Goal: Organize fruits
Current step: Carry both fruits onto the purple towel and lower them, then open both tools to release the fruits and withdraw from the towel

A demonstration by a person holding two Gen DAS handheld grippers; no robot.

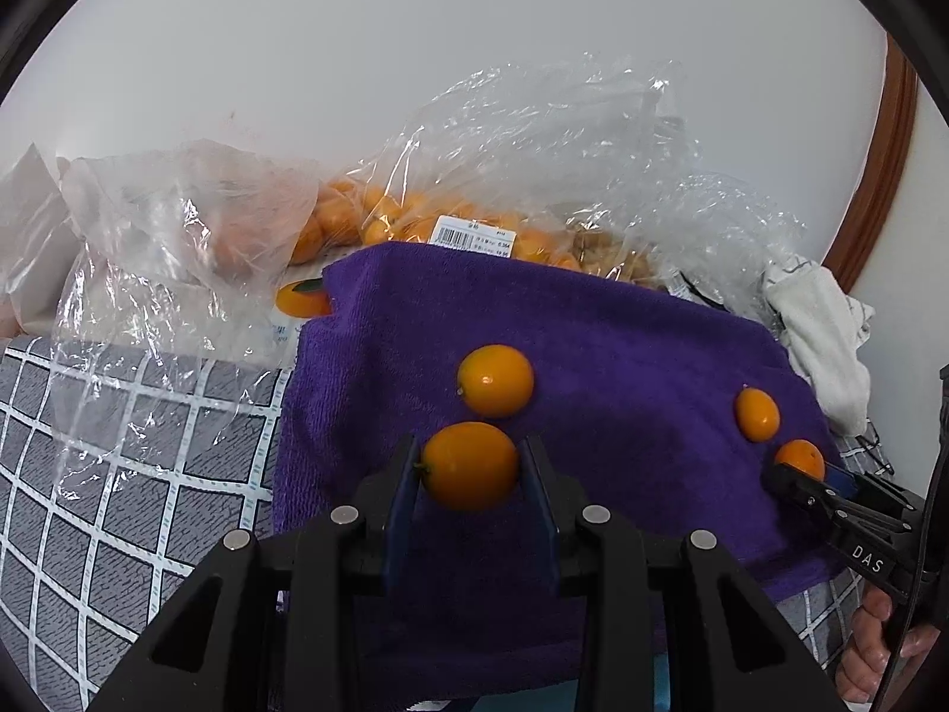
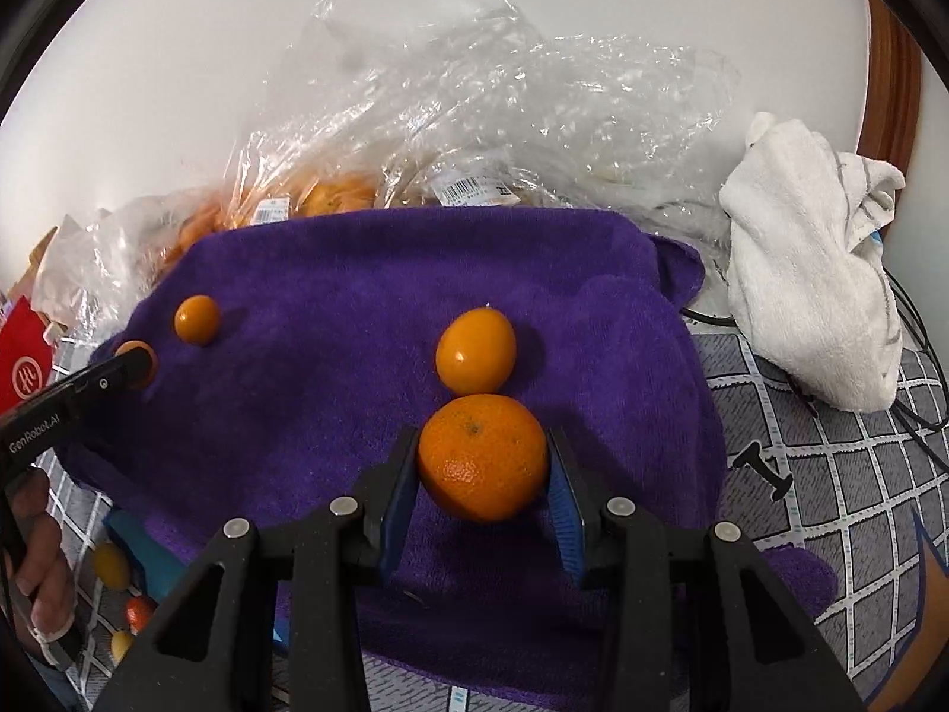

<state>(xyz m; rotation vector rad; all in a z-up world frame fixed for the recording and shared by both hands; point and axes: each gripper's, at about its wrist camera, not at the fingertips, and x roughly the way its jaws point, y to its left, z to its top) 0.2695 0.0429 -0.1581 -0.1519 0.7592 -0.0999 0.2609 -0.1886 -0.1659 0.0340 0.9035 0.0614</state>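
A purple towel covers the table. My left gripper is shut on a smooth orange kumquat, just above the towel. A second kumquat lies on the towel right behind it. In the right wrist view, my right gripper is shut on a small dimpled mandarin, with a loose kumquat lying on the towel just beyond. Each gripper shows in the other's view: the right gripper beside a kumquat, the left gripper beside a kumquat.
Clear plastic bags holding several oranges stand behind the towel against the white wall. A crumpled white cloth lies to the right, with black cables by it. A grey checked tablecloth surrounds the towel. A red box and small fruits sit at the left.
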